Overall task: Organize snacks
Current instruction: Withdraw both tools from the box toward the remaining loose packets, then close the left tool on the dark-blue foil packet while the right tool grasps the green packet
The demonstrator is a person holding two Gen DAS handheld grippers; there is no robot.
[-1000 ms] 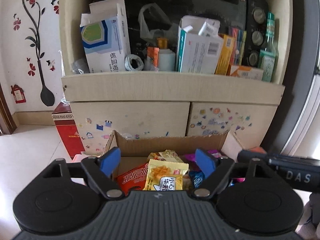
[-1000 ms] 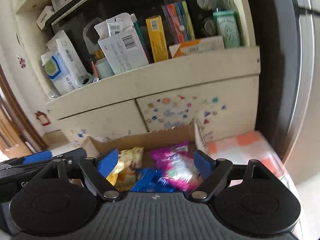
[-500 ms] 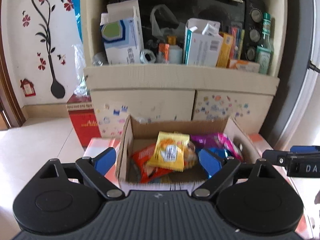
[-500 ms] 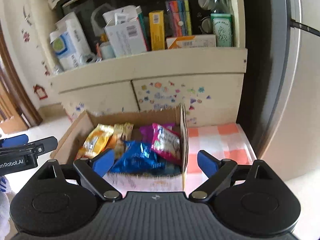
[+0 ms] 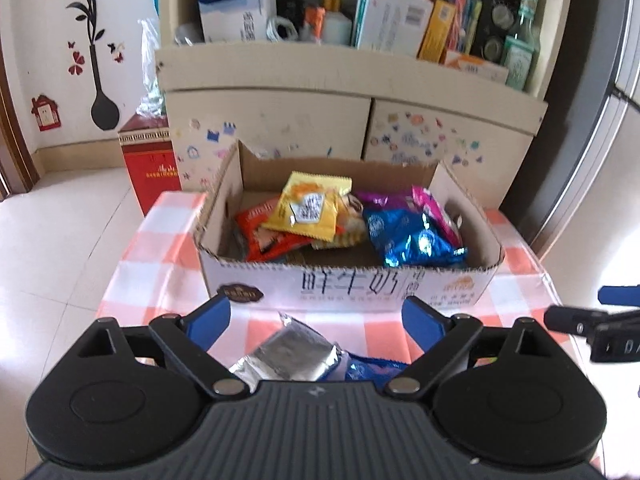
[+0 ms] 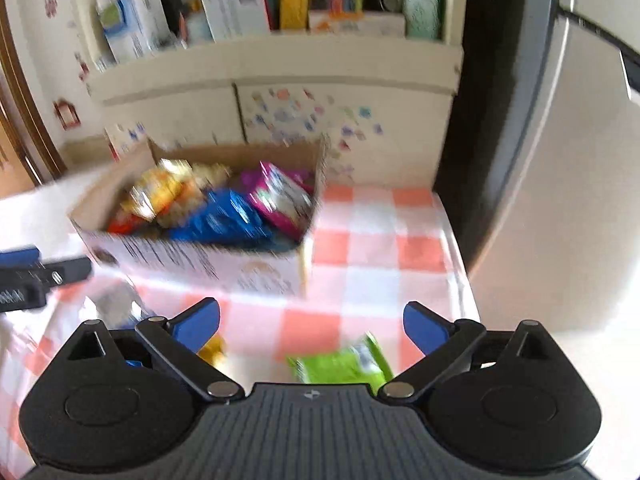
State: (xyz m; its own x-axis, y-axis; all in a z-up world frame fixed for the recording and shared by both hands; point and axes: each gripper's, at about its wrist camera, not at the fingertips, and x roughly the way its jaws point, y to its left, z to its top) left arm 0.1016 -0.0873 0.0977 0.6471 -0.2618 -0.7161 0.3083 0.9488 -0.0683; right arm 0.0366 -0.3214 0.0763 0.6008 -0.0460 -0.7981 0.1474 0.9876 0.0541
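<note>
Left claw [image 5: 316, 320] released over silver packet [image 5: 288, 354] — right claw [image 6: 312, 322] released, seemingly above green packet [image 6: 340, 364].

You can read big dark letters "旺牛奶" on front wall of cardboard box [image 5: 348, 284]. Round dark badge sits at its left end, words too small to read. Letters "DA" show on right gripper [image 5: 612, 340] body. Writing on yellow snack bag [image 5: 310, 206] and shelf boxes too blurry.
</note>
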